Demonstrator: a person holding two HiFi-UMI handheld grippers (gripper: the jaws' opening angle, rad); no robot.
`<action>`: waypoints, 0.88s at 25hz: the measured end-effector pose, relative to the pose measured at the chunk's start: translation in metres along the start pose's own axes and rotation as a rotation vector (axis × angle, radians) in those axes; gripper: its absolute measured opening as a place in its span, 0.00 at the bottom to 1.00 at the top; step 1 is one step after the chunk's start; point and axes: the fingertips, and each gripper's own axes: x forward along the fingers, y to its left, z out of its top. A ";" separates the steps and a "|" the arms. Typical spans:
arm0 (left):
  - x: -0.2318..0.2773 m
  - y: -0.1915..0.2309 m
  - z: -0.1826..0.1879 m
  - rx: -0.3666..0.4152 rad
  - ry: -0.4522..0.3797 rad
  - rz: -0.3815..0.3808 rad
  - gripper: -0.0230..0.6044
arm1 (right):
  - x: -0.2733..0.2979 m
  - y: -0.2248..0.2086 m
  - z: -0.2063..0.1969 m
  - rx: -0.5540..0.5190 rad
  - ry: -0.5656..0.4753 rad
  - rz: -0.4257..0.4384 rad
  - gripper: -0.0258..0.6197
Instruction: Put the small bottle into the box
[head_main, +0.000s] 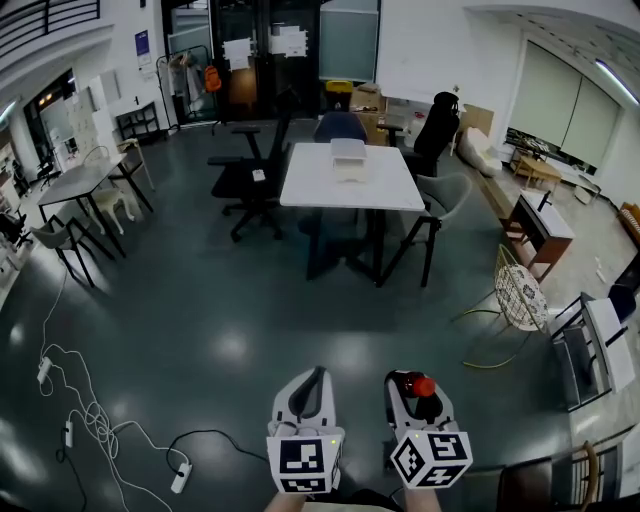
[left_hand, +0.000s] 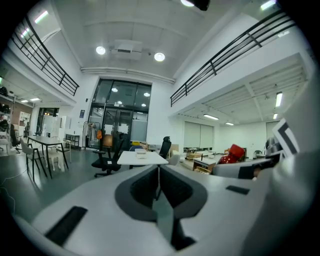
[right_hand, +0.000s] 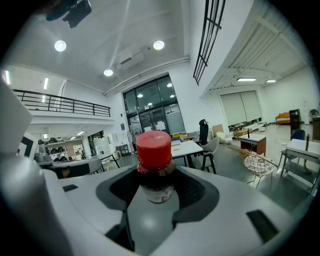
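Observation:
A small dark bottle (right_hand: 156, 172) with a red cap sits clamped between the jaws of my right gripper (right_hand: 156, 192); in the head view the bottle (head_main: 412, 385) pokes out of the right gripper (head_main: 414, 397) at the bottom. My left gripper (head_main: 313, 388) is beside it on the left, jaws pressed together with nothing between them, as the left gripper (left_hand: 158, 186) view confirms. The white box (head_main: 348, 160) stands far ahead on a white table (head_main: 300, 189); the box (left_hand: 140, 153) looks tiny in the left gripper view.
Dark glossy floor lies between me and the table. Black office chairs (head_main: 248, 180) stand left of the table, a grey chair (head_main: 440, 200) to its right. Cables and a power strip (head_main: 180, 477) lie on the floor at lower left. A wire chair (head_main: 518, 298) stands to the right.

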 end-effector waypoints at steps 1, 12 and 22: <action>0.002 0.002 0.001 0.006 -0.001 -0.004 0.07 | 0.003 0.001 0.000 0.000 0.000 -0.002 0.39; 0.046 0.032 0.000 0.004 0.013 0.021 0.07 | 0.057 -0.002 0.005 -0.012 0.034 0.010 0.40; 0.133 0.078 0.008 0.006 0.022 0.100 0.07 | 0.166 -0.016 0.029 -0.011 0.044 0.075 0.40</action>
